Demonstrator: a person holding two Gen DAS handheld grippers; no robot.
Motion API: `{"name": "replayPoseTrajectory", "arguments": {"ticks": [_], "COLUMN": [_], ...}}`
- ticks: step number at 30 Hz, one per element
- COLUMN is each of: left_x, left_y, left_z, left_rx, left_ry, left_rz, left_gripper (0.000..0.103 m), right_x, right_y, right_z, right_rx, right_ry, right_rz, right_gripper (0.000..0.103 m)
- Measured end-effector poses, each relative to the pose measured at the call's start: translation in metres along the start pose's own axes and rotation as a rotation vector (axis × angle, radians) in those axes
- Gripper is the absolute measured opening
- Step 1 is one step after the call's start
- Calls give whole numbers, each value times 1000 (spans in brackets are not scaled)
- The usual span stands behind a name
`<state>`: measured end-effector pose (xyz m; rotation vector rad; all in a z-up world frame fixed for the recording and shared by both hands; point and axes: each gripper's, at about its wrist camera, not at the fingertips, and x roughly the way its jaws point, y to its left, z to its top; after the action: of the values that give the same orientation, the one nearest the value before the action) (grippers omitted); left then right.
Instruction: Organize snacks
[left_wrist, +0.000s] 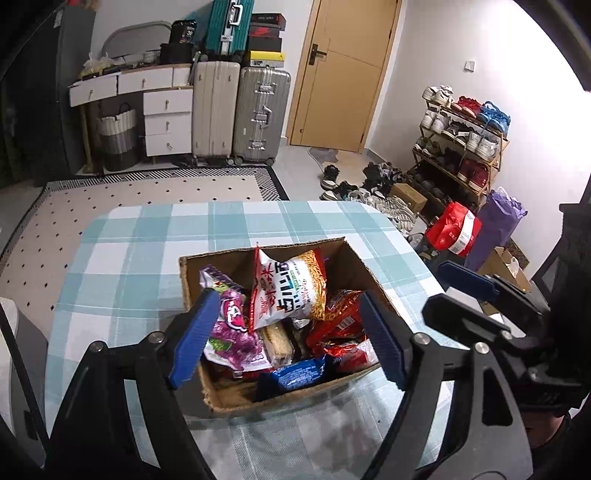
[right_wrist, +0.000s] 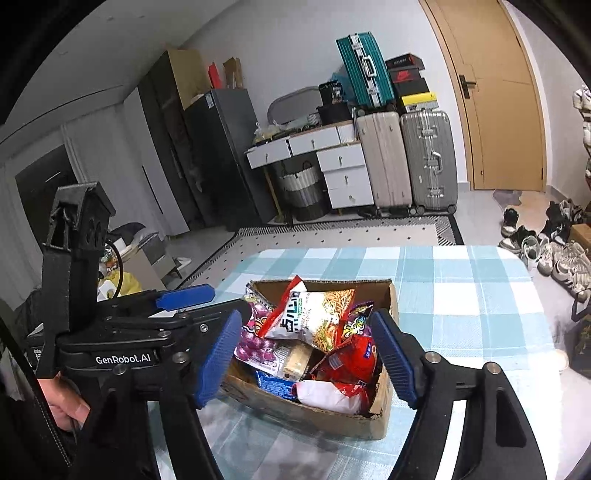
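Item: snack box on checked table, both claws above it. On the left, the left gripper (left_wrist: 288, 336) stood with its jaws apart and nothing between the blue pads, poised over the near edge of the cardboard box (left_wrist: 236, 397). The box sat near the middle of the tablecloth (left_wrist: 122, 266), open-topped and full. Contents, left to right: a purple candy bag (left_wrist: 231, 332); a tall white-and-red noodle packet (left_wrist: 291, 288) standing above the rest; a pale wafer pack (left_wrist: 277, 341) beneath it; a blue biscuit packet (left_wrist: 299, 374) at the near wall; red packets (left_wrist: 340, 317) on the right side. On the right, the right gripper (right_wrist: 306, 354) likewise stood apart and empty, hovering over the same box. No snack lay on the cloth outside the box. Judged step: the snacks appeared gathered in and both claws were free of them. Judged next move: either drawing clear of the box, or settling the upright noodle packet flat, which would call for a light pinch on its crinkly top.
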<state>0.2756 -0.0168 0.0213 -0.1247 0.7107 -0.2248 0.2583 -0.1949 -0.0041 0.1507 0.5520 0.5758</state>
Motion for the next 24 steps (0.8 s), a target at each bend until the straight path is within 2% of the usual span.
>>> {"name": "replayPoseTrajectory", "arguments": {"ticks": [4, 8, 10, 12, 13, 24], "left_x": [-13, -27, -36, -44, -48, -89], "left_y": [1, 1, 1, 1, 1, -2], "left_z": [-7, -15, -20, -23, -25, -51], "left_rx": [1, 18, 23, 22, 22, 19], "left_ry": [-14, -38, -60, -78, -87, -147], "left_rz": [39, 78, 107, 122, 123, 145], "left_gripper": [82, 84, 89, 100, 102, 102], "right_x": [-11, -25, -33, -39, -43, -85], "right_y": [5, 9, 11, 14, 16, 37], "right_z": [-4, -9, -14, -17, -20, -42], "right_rx": [-6, -6, -2, -3, -10, -61], "right_ry": [-14, -52, -66, -76, -79, -158], "right_rz": [-7, -16, -8, 0, -4, -32], "right_gripper": [77, 85, 86, 87, 88, 96]}}
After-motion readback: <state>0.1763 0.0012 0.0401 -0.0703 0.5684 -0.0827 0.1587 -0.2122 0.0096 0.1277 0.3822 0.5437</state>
